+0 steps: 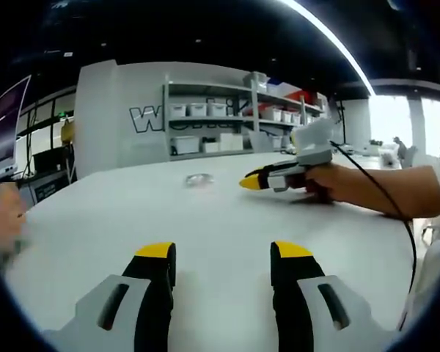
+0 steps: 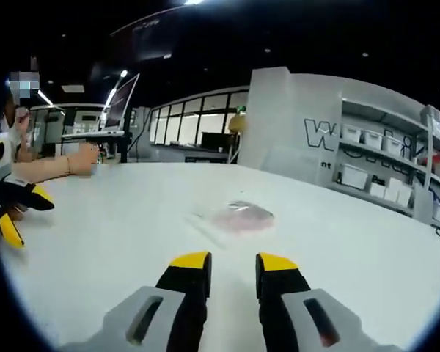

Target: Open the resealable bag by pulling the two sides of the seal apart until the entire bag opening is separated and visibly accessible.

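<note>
The bag (image 2: pixel 235 216) lies flat on the white counter (image 2: pixel 337 249), just ahead of the right tongs (image 2: pixel 233 262) at 12 o'clock, untouched. Both tongs stand apart and empty; the left tongs (image 1: pixel 224 253) hover over the counter, with the bag well ahead at 12 o'clock.

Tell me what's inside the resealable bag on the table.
The resealable bag lies flat on the white table, holding something pinkish; what it is cannot be told. Whatever lies beneath the bag is covered.
</note>
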